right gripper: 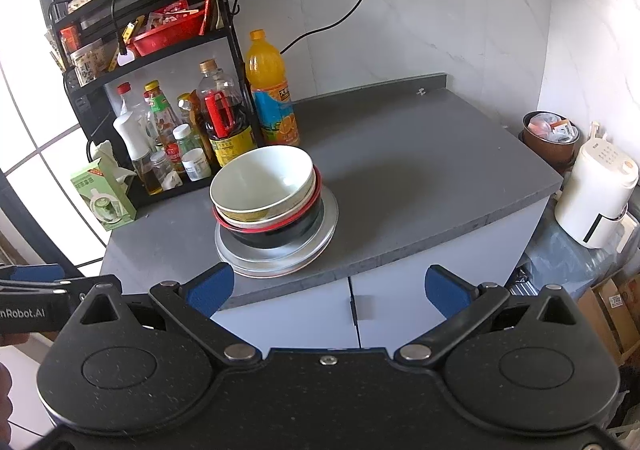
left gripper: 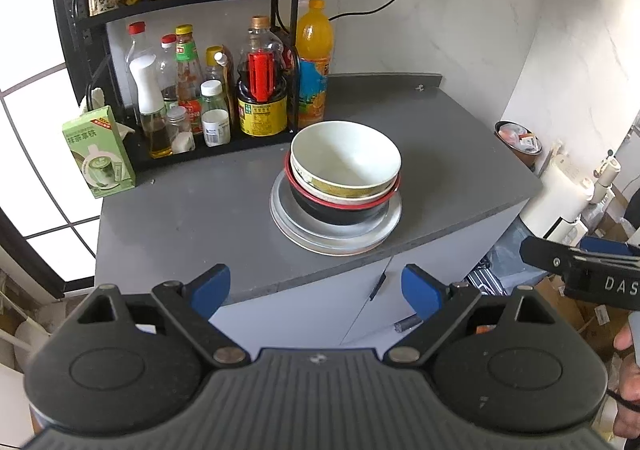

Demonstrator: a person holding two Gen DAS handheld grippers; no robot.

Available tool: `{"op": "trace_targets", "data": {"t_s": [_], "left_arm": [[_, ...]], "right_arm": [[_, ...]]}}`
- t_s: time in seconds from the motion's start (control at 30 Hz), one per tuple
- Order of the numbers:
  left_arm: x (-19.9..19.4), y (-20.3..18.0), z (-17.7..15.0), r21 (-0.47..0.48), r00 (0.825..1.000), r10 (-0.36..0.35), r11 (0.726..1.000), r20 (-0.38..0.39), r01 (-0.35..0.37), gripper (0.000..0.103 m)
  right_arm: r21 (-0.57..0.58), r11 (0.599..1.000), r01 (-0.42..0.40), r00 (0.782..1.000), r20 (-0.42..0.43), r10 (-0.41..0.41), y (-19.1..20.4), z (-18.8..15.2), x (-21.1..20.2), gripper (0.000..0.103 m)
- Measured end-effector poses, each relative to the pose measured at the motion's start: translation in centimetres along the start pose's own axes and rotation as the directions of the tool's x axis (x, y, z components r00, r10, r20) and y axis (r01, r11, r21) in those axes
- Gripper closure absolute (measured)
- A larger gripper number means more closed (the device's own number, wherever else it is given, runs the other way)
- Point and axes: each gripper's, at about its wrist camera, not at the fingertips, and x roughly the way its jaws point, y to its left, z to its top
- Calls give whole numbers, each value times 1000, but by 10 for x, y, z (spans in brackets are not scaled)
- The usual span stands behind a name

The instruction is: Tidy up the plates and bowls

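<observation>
Both grippers, left and right, gape empty, short of stacked bowls.

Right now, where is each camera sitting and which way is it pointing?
Left wrist: on the left claw, in front of the counter, looking down at the bowl stack; the open right claw shows at right.
Right wrist: on the right claw, facing the same stack; the left claw shows at left.
Shared: stack, plates, orange bottle.

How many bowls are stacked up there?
3, nested on the plates on the counter: white bowl on top, another pale one under it, red-rimmed black bowl lowest. More may be hidden inside.
</observation>
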Motion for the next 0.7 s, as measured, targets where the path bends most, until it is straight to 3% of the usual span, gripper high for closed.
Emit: {"op": "trace_targets", "data": {"t_s": [0.7], "left_arm": [[3, -10, 0, 9, 1000, 4, 1000, -11, -4, 11]], "right_arm": [[-7, 1000, -5, 1000, -6, 5, 0, 1, 0, 0]]}}
